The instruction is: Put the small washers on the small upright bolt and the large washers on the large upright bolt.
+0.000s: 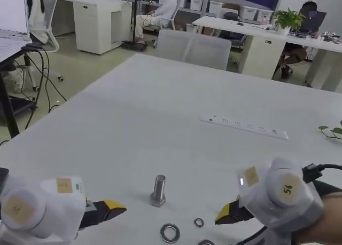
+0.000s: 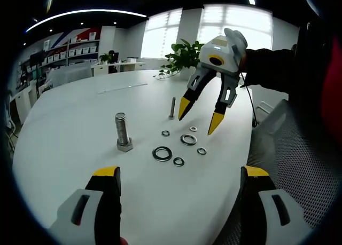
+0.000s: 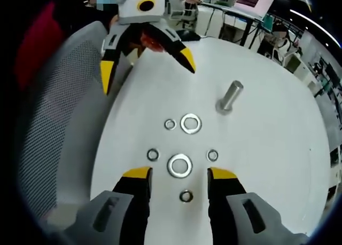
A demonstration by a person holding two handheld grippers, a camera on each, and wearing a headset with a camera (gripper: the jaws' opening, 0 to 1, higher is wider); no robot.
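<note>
While left tongs (image 2: 180,173) and right tongs (image 2: 199,117) are held wide and empty, a large washer (image 3: 180,165) is framed between the right tips (nothing threaded yet); descent and closure are judged needed.

Bright, even office light w/ ceiling strips; soft shadows; fisheye views warp at edges.

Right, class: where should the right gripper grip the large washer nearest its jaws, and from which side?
Pinch the large washer across its outer rim, coming down from above with the right gripper. It lies flat on the table, a thin ring with no raised edge, so probably only opposite rim points give purchase.
</note>
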